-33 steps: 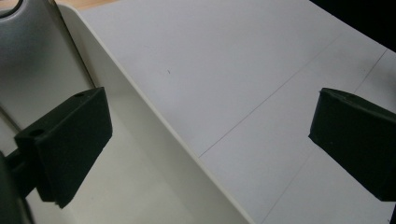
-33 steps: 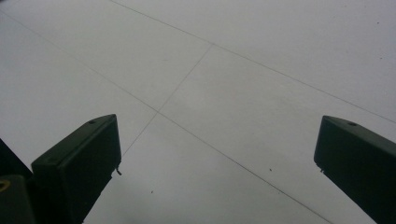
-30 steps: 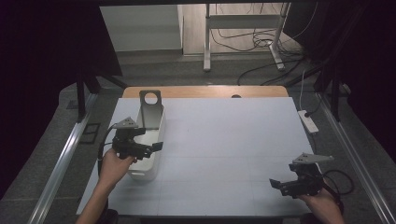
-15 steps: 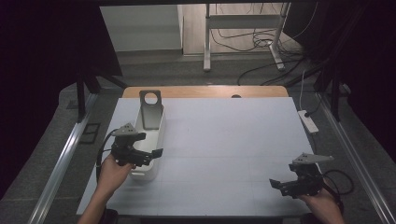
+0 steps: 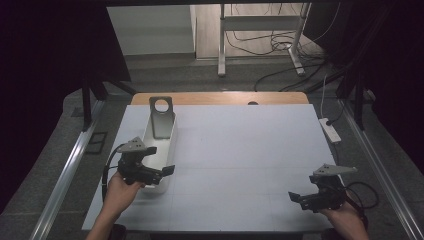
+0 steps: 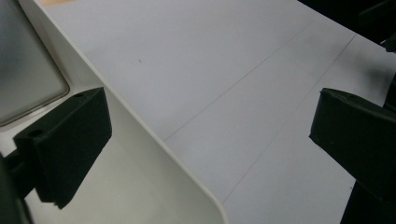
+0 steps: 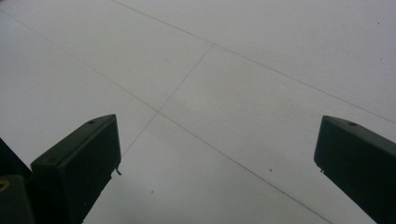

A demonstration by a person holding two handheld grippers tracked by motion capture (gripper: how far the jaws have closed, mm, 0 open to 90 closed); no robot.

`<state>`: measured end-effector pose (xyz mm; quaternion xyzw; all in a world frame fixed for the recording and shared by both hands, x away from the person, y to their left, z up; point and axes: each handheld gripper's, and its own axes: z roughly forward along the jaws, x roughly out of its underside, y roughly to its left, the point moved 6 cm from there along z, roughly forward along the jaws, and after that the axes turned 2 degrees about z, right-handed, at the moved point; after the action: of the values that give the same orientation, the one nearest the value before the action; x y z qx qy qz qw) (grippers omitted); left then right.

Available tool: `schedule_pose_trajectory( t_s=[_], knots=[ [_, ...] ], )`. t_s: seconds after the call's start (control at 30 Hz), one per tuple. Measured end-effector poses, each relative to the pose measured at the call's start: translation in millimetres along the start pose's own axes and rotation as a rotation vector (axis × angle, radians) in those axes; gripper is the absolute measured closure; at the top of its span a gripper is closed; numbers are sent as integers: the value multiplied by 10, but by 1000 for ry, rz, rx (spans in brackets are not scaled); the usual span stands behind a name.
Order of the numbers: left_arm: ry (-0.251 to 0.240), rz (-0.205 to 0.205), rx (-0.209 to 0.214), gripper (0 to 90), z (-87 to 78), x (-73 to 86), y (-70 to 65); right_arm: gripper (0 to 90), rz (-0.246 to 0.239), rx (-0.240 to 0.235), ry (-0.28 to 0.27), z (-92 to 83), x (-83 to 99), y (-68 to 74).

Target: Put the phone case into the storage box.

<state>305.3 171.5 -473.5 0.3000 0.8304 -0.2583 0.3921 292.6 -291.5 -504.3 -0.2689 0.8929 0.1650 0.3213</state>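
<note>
The left gripper (image 5: 159,172) is held with its jaws wide apart and nothing between them; in the left gripper view one jaw hangs inside the white tray (image 6: 140,154) and the other jaw is outside, over the bare table (image 6: 224,70), so the long wall of the tray passes between the two. The jaws do not press this wall, a clear gap remains on each side. Seen from the high view, the tray (image 5: 170,145) is a narrow, long white container, and the gripper stands over the end that is nearest to the person. At the opposite end of the tray, away from this gripper, a grey metal plate (image 5: 162,116) with a round hole stands upright and leans on the tray's end. The left hand (image 5: 120,192) grips the tool from behind. Well apart, at the other side of the table (image 5: 250,150), the right gripper (image 5: 302,196) is low over the white surface, its jaws also wide and empty, with the right hand (image 5: 345,217) behind it.
</note>
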Motion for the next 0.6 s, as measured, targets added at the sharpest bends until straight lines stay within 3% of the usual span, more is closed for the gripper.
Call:
schedule_pose_trajectory(
  t_s=[0.3,0.6],
  knots=[
    [-3,-23,7,0,-64,75,-52,11,-4,-1,2,0,0,4],
    [-9,-8,-7,0,-147,136,-109,11,-6,0,3,1,0,5]
  ],
)
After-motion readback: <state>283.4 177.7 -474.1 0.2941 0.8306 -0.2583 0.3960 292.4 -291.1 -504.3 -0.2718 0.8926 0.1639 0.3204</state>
